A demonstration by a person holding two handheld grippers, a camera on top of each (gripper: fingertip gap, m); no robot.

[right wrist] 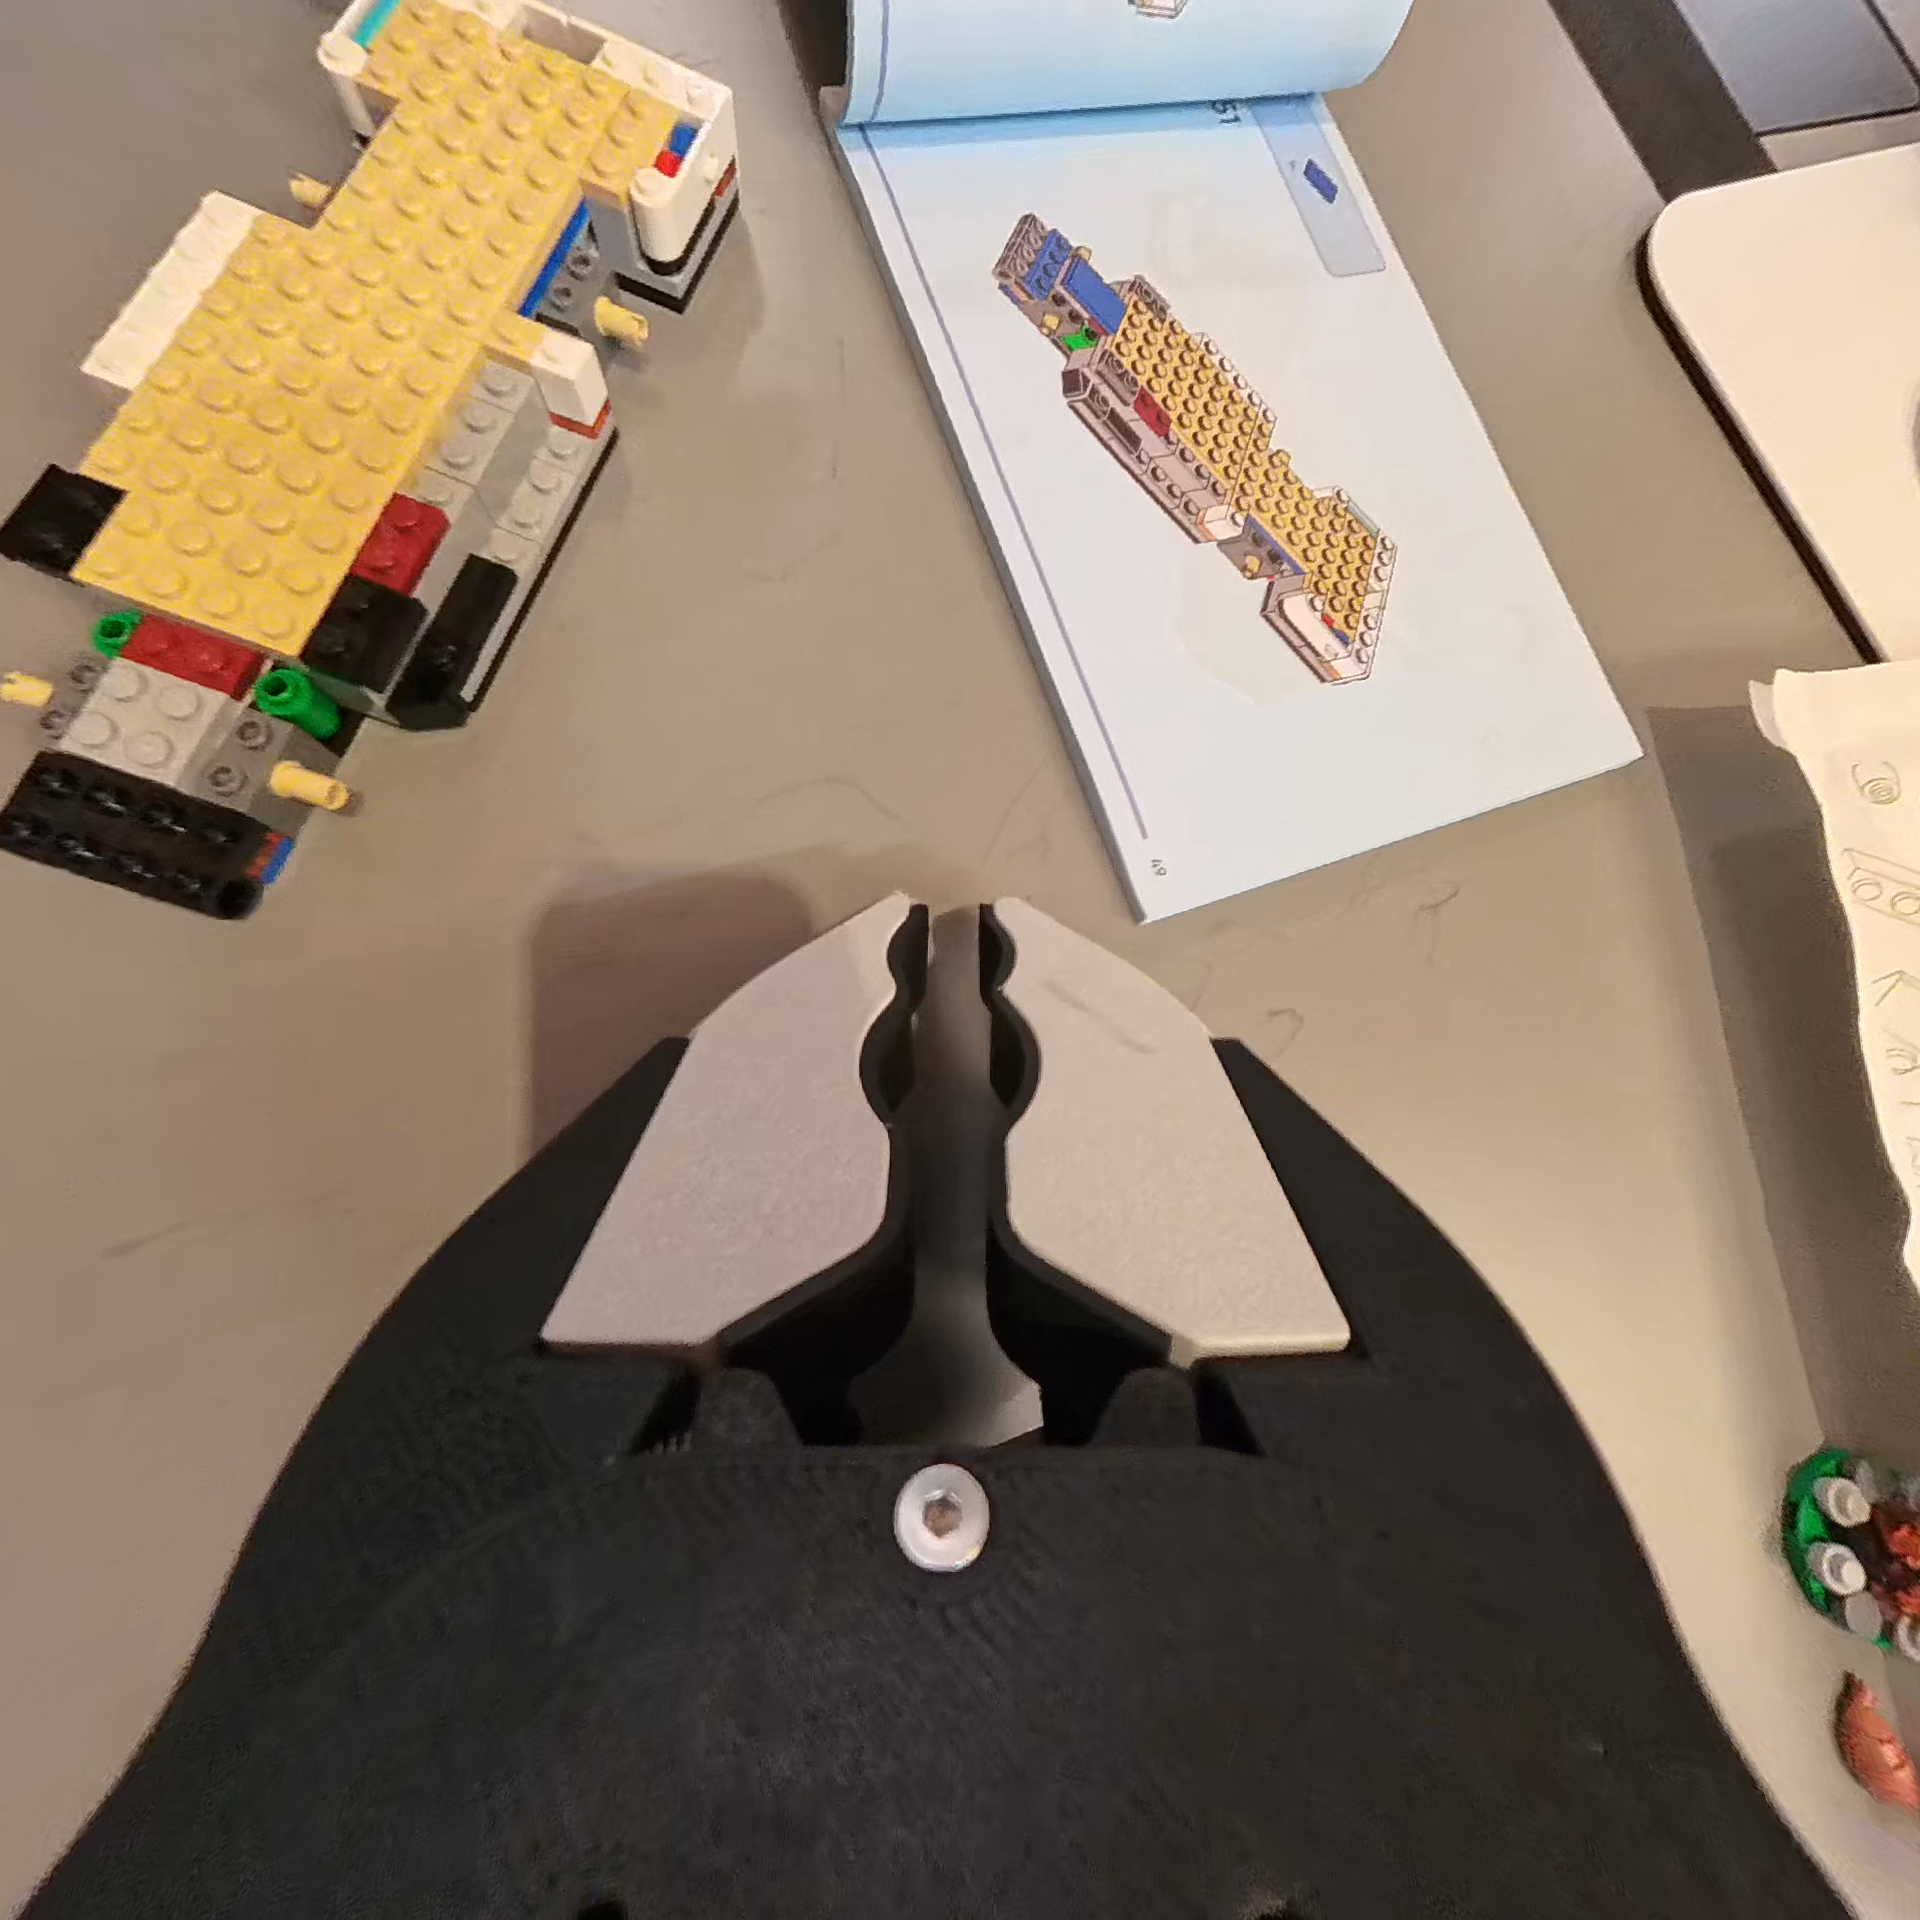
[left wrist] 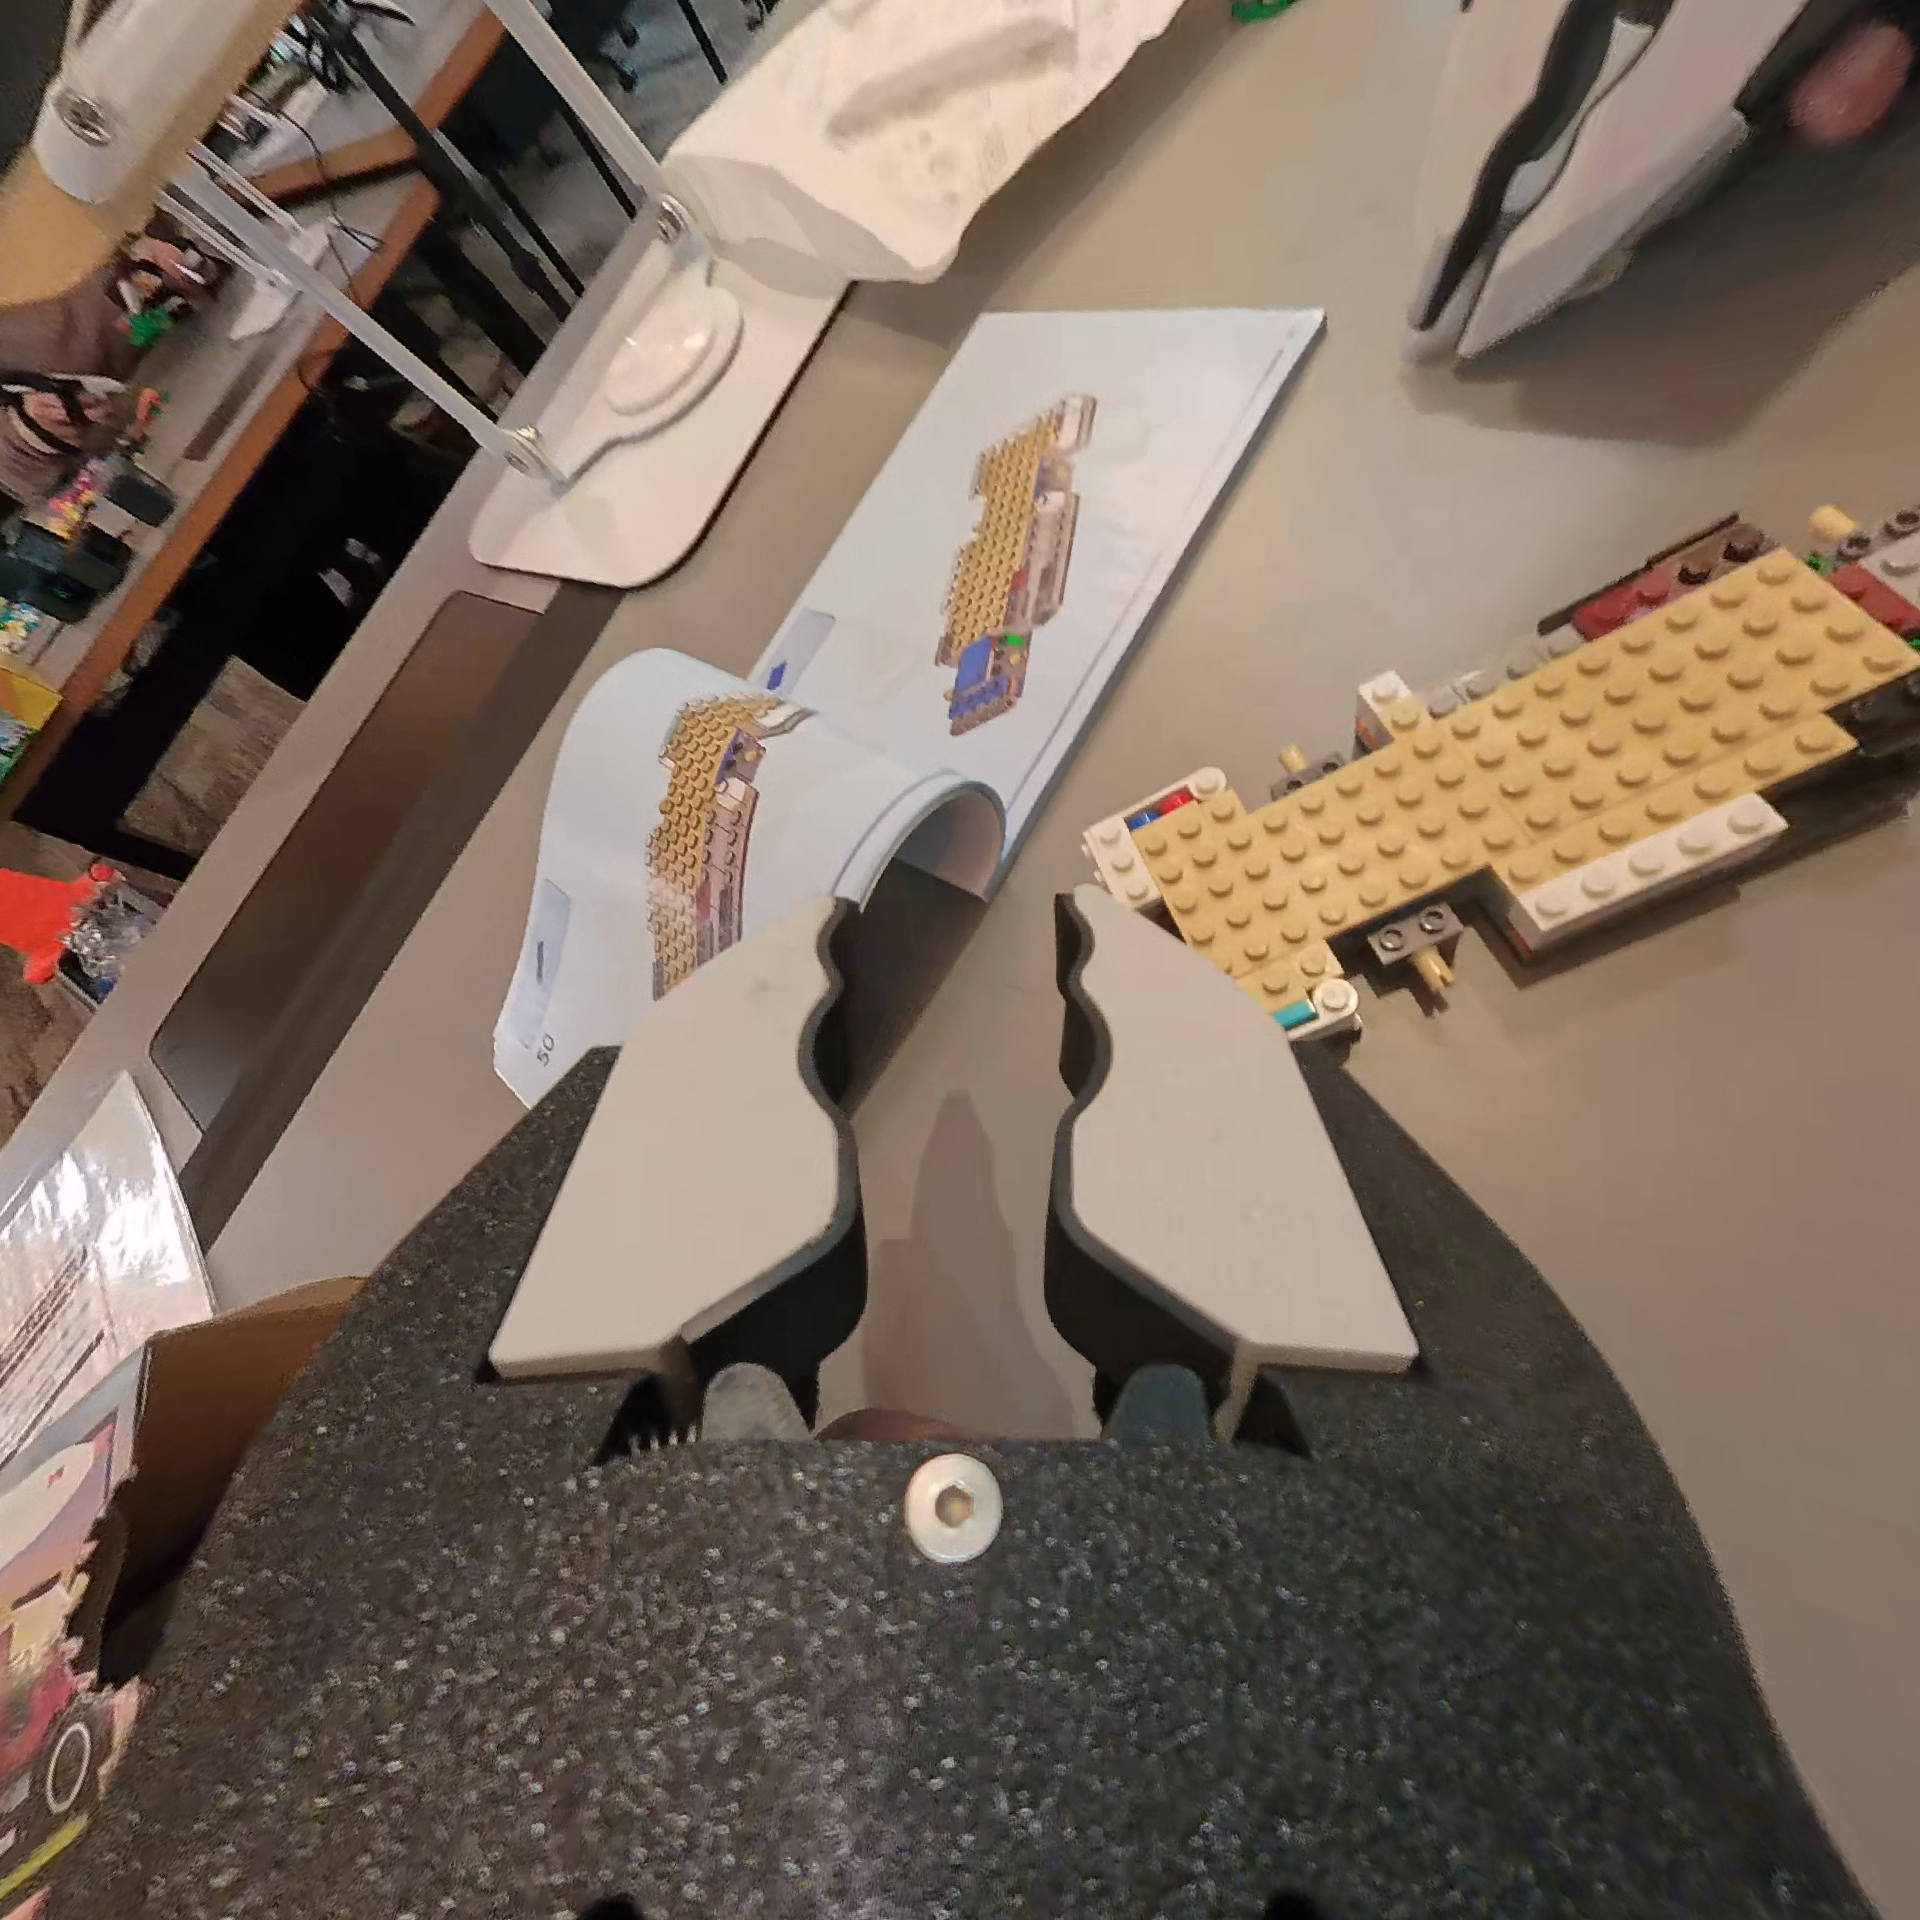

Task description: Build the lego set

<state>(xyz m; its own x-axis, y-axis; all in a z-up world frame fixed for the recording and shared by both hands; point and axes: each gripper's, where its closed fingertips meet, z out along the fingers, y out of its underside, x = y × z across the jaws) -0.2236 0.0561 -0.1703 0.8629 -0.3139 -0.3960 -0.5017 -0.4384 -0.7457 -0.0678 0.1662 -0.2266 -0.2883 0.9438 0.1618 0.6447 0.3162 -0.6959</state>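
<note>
my left fingers: my left gripper [left wrist: 951, 920] has its fingers spread wide with only bare table [left wrist: 1455, 1247] showing between them; nothing is held.
nearest to the left: the tip of my right-hand finger sits just beside the near end of the brick model [left wrist: 1475, 769]; the curled-over page of the instruction booklet [left wrist: 1122, 540] rises just beyond my left-hand finger.
my right fingers: my right gripper [right wrist: 954, 914] has its fingers nearly together, a thin slit left between them, pinching nothing, over bare table.
nearest to the right: the booklet's near corner lies just ahead and to the right; the brick model [right wrist: 312, 416] is well apart to the left.
brick model: tan studded plates on top, with white, grey, black, red and blue bricks along the edges; it lies flat on the table beside the booklet.
only the left view shows: my other gripper [left wrist: 1538, 208], blurred, far across the table; a white lamp base [left wrist: 665, 416] with its metal arm; a crumpled white bag [left wrist: 935, 125]; a cardboard box with printed packaging at the near left; the room beyond the table's edge.
only the right view shows: green pegs [right wrist: 296, 698] and a black beam at the model's near end; a small pile of green, grey and brown pieces [right wrist: 1849, 1558] at the right edge; a white sheet with line drawings of parts [right wrist: 1860, 935].
writing: the booklet's open pages carry coloured pictures of the model and small page numbers in the corners; the box bears printed text too blurred to read.
</note>
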